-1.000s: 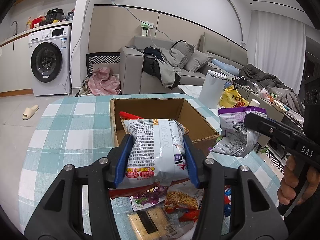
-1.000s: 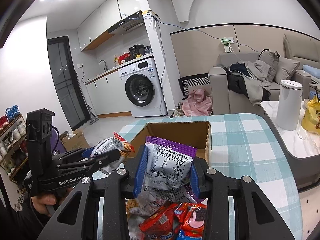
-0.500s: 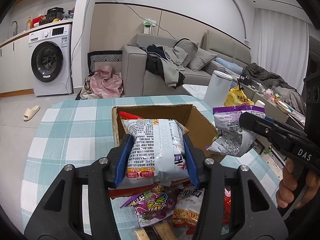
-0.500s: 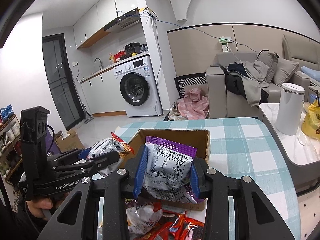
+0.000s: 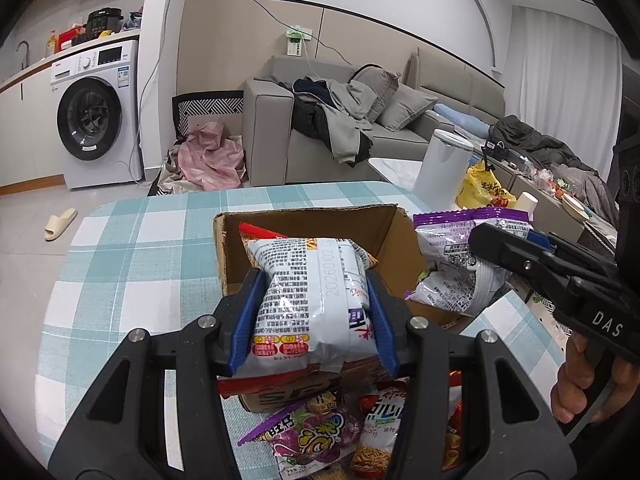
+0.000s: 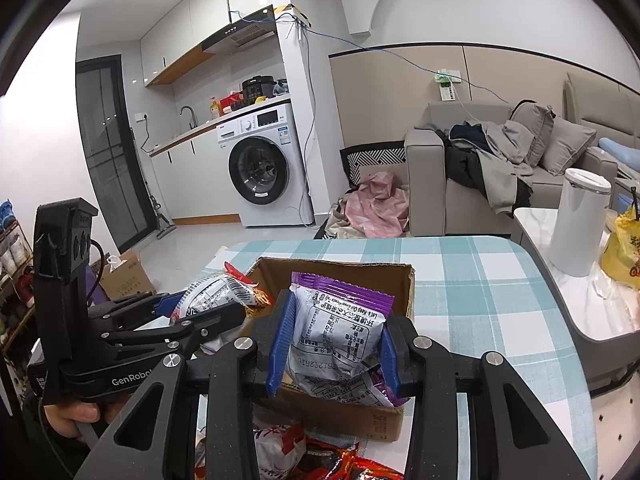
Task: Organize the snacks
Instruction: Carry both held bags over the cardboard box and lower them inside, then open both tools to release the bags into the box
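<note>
Above the open brown cardboard box (image 5: 308,220), the left hand-held gripper (image 5: 312,312) clamps a white printed snack bag (image 5: 308,292); the right hand-held gripper (image 6: 332,344) clamps a purple-topped silver packet (image 6: 336,324) (probably both for dropping inside).

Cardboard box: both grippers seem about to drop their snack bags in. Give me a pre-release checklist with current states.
1. Left gripper shut on the white snack bag: ok.
2. Right gripper shut on the purple-topped bag: ok.
3. Cardboard box open at the top: ok.
4. Room inside the box: cannot tell, the held bags hide its floor.
5. Both bags over the box opening: cannot tell; each lines up with it in its own view, but depth is unclear.
6. Grippers apart from each other: ok, side by side with a gap.
</note>
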Available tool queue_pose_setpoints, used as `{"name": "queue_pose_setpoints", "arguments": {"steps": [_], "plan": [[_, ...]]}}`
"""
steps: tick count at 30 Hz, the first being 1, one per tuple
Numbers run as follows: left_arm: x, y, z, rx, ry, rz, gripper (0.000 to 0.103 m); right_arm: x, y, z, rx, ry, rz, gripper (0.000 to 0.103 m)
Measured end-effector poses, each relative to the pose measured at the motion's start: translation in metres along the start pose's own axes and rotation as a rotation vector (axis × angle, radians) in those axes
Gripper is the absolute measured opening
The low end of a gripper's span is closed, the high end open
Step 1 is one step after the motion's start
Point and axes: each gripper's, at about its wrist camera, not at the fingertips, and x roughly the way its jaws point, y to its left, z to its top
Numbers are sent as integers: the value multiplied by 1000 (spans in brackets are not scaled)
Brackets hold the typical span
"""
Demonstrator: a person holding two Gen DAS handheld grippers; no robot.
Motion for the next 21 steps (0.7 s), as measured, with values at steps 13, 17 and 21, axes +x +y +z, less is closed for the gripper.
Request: {"name": "queue_pose_setpoints", "arguments": {"steps": [13,17,21], "plan": [[31,0,-5,19,34,8,47,32,-11,-5,17,54,-1,38],[39,-1,-6,29,42,9,47,39,-14,-7,25,65,0,38],[47,-5,-9,42,74,1,48,43,-17,-9,35,80,6,39]]}}
